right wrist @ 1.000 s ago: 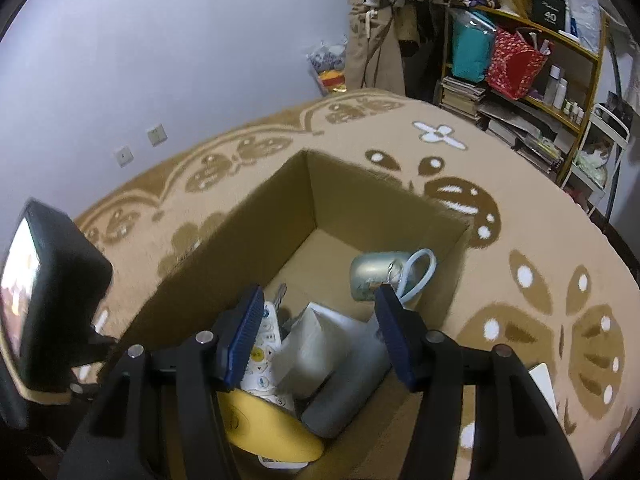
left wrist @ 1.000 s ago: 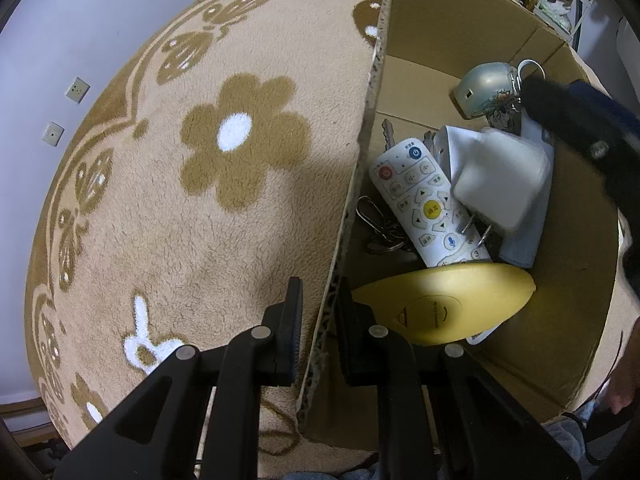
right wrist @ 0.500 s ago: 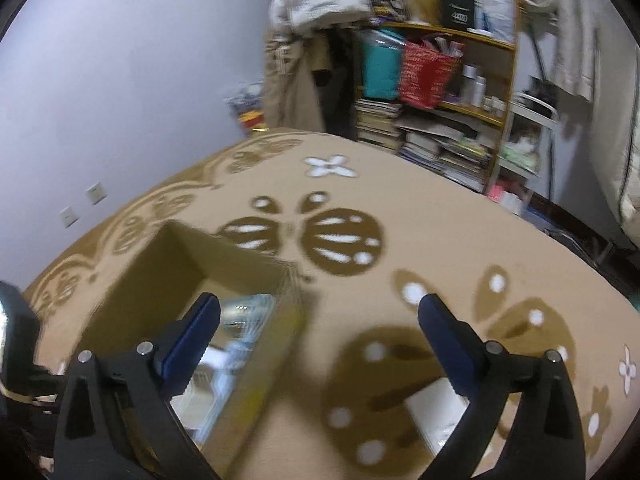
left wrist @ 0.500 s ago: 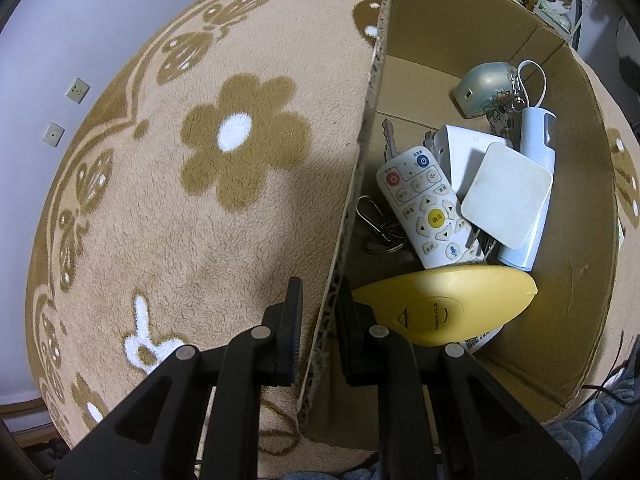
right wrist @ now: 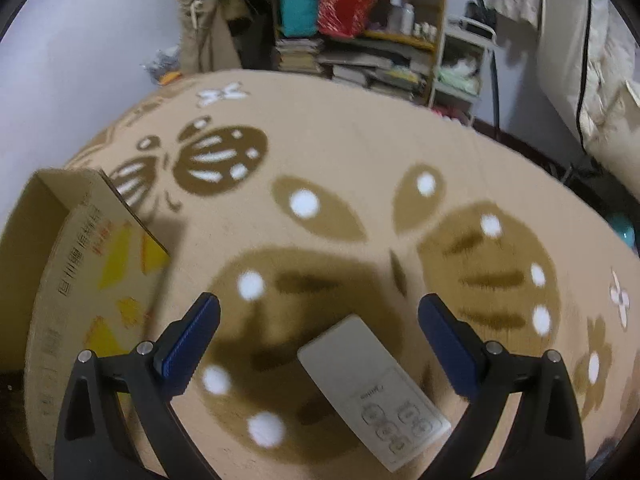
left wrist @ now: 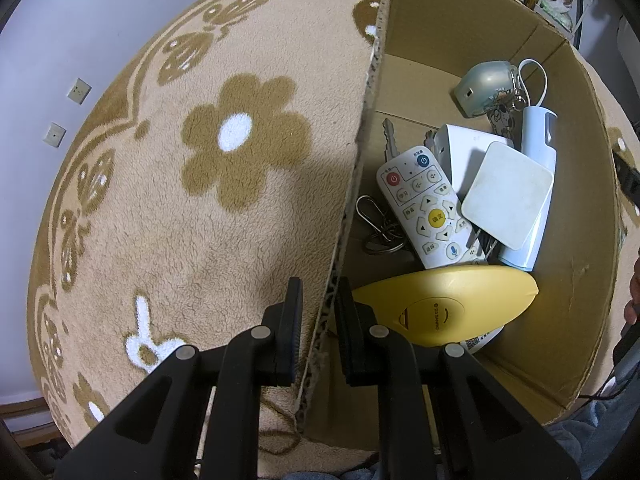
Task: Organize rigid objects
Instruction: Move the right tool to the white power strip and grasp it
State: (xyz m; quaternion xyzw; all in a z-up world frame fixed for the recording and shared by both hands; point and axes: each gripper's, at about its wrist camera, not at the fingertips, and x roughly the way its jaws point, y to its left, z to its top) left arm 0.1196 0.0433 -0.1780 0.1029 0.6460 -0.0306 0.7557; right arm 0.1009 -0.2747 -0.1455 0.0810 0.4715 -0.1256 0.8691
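Clamping the near wall of the cardboard box (left wrist: 472, 36), the left gripper (left wrist: 316, 312) holds it on the patterned carpet (left wrist: 208, 208); a remote (left wrist: 430, 208) and yellow case (left wrist: 444, 306) lie inside. The right gripper (right wrist: 318, 326), fingers spread wide and empty, hangs over a grey remote (right wrist: 372, 388) on the carpet beside the box.

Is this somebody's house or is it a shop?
Most likely a room in a home. A soft beige carpet with brown flower and butterfly patterns covers the floor, a cluttered wooden shelf of books and bags stands by the wall, and a brown cardboard box holds household odds and ends.
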